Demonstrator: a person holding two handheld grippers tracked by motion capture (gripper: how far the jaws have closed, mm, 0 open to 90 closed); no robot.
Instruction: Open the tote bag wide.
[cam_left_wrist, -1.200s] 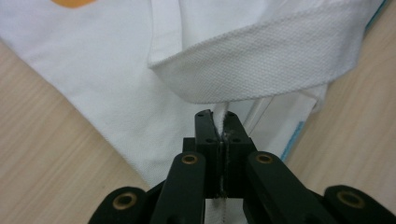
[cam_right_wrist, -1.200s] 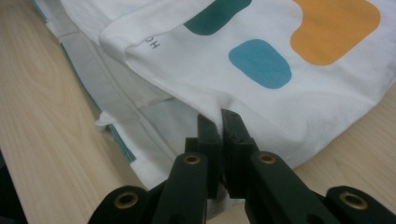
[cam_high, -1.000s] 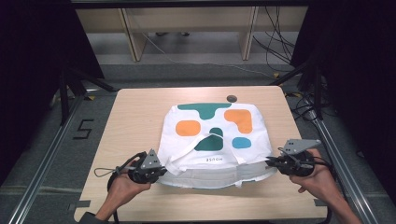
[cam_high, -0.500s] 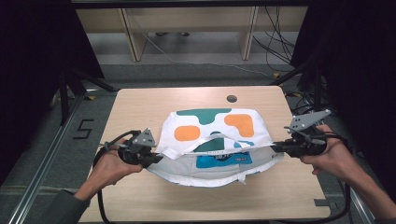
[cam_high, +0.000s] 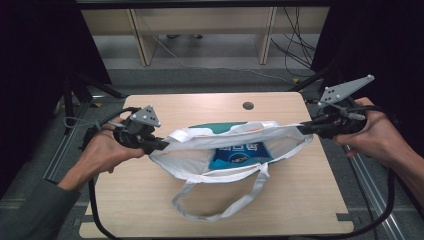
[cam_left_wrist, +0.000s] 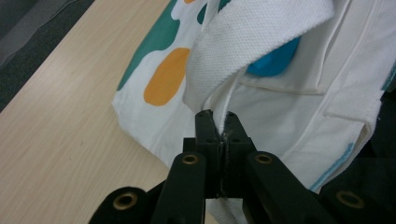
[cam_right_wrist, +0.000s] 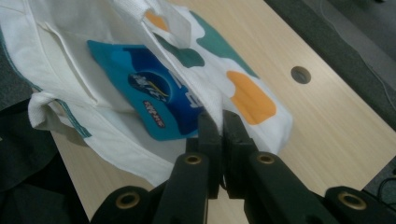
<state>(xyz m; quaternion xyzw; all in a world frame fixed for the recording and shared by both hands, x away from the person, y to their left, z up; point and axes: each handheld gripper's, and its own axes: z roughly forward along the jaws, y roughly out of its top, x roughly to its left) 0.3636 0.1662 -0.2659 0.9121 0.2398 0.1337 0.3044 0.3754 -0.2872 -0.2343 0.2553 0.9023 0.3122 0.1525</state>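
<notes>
Standing in a dark room with shelving and trailing cables behind: pale wooden table (cam_high: 150, 200), with a small round hole (cam_high: 248, 105) near its far edge. From the high view, hanging above the table between both hands: white tote bag (cam_high: 200, 165), printed in green and orange, stretched mouth-open, with a blue packet (cam_high: 239, 153) lying inside and one strap loop (cam_high: 220, 200) drooping down to the tabletop. Gripping the bag's left rim: left gripper (cam_high: 161, 145), jaws pressed together on the cloth, held in the left hand (cam_high: 102, 150). Gripping the opposite rim: right gripper (cam_high: 303, 129), jaws likewise clamped on the fabric, held in the right hand (cam_high: 372, 132), a grey three-cornered plate rising above it.

From the left gripper view, pinching a thin fold of white cloth just below a woven strap (cam_left_wrist: 252, 42): left gripper (cam_left_wrist: 218, 123), black jaws nearly touching. Spreading beyond: bag's printed side with orange and green patches (cam_left_wrist: 163, 77), hanging over the wooden table (cam_left_wrist: 56, 116).

From the right gripper view, biting the bag's edge: right gripper (cam_right_wrist: 219, 122), jaws closed tight on the cloth. Showing inside the open bag: blue packet (cam_right_wrist: 144, 95) against the white lining. Lying farther off on the table (cam_right_wrist: 336, 126): round hole (cam_right_wrist: 300, 74).
</notes>
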